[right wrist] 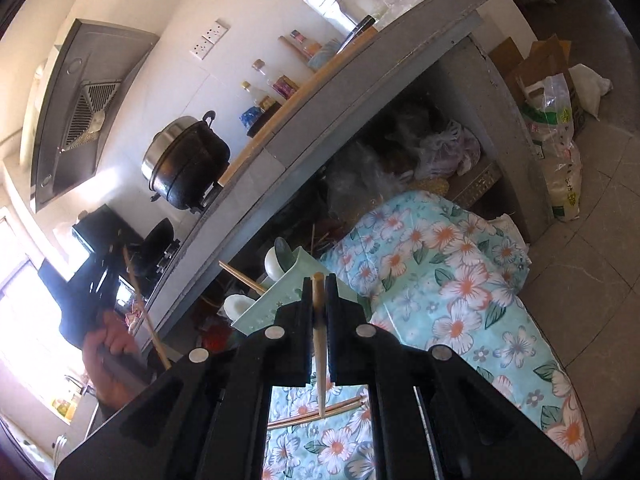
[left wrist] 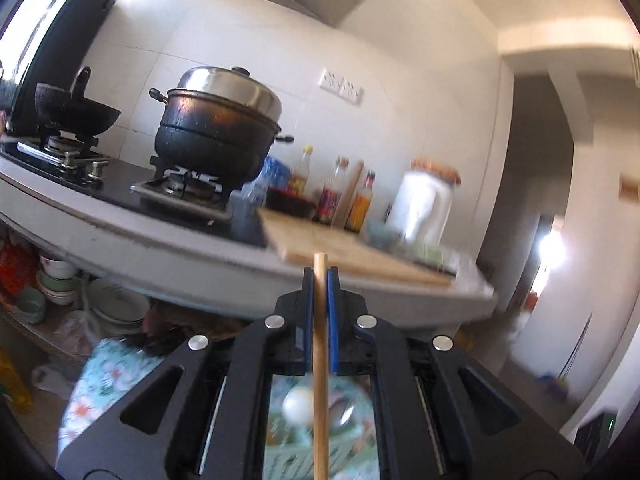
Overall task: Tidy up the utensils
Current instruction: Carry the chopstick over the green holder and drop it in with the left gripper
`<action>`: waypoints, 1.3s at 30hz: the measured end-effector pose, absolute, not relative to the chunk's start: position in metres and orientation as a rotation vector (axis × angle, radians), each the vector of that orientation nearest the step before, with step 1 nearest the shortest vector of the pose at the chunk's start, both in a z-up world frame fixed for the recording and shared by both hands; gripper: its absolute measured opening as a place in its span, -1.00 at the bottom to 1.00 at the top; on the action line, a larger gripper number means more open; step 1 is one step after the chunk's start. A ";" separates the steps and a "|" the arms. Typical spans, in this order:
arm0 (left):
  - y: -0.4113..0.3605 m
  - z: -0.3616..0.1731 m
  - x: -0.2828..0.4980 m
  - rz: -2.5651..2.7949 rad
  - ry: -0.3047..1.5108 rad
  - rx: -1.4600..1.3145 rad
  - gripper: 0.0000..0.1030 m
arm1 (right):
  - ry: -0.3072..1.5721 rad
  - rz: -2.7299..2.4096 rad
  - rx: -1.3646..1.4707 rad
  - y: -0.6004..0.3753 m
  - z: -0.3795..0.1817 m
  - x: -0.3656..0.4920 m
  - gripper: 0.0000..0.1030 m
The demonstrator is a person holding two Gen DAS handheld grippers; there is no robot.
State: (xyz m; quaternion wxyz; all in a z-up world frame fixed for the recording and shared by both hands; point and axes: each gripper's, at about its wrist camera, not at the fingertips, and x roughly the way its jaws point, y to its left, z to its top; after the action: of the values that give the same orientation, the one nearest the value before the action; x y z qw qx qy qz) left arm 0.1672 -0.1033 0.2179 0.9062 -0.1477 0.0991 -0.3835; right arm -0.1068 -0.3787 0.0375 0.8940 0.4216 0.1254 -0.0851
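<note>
Two chopsticks are in hand, one per gripper. Left gripper (left wrist: 320, 276) is clamped nearly shut on a plain wooden chopstick (left wrist: 320, 360), stick running up btwn the blue pads and poking just past the tips; it shows again at far left of the right wrist view, held up near the counter edge (right wrist: 280, 152). Right gripper (right wrist: 319, 284) is likewise pinched tight on a pale chopstick w/ a dark band (right wrist: 319, 332), tip pointing down toward the floral cloth (right wrist: 440, 280).

Progress, as I judge it: partway. Green utensil holder (right wrist: 276, 300) sits on the cloth just ahead of the right gripper, already w/ white spoons (right wrist: 276, 264) and at least one chopstick (right wrist: 240, 276) sticking out. Still to go: both held sticks, plus approx two loose chopsticks (right wrist: 316, 414) lying on the cloth below the right gripper. Other leftovers: can't tell, view is blurred.
</note>
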 end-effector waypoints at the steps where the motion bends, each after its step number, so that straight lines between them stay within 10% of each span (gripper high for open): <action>1: -0.109 0.220 0.175 -0.781 0.192 -0.324 -0.91 | 0.260 -0.175 0.873 -0.379 0.037 -0.106 -0.89; 39: -0.197 0.139 0.278 -0.527 0.256 -0.287 -0.90 | 0.305 -0.161 0.957 -0.404 -0.002 -0.092 -0.88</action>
State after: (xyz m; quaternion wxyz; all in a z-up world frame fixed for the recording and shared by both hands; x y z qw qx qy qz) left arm 0.2777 -0.1967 0.1395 0.9472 -0.1409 0.1258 -0.2589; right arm -0.0918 -0.4038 -0.0016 0.8735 0.4580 0.1462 -0.0772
